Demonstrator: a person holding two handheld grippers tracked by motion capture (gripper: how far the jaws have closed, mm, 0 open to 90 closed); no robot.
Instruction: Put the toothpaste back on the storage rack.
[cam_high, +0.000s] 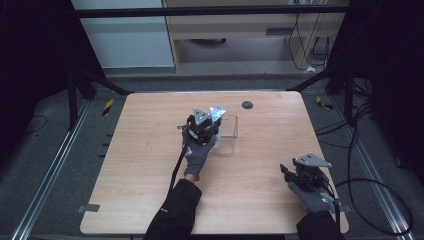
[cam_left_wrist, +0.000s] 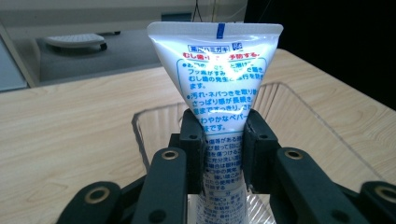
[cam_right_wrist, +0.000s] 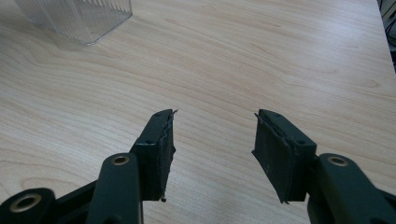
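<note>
Left gripper (cam_left_wrist: 223, 140) clamps one toothpaste tube (cam_left_wrist: 217, 70) over one clear container (cam_left_wrist: 299, 112).

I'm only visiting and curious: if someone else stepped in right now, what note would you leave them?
Left tongs: shut on the toothpaste tube, held upright, crimped end up, over the clear ribbed container.
Right tongs: open, holding nothing, over bare wooden table near its right front corner.
Done: the tube is gripped and brought to the container.
Left, likely: lower it in and release. Whether its lower end already sits inside is unclear.
</note>
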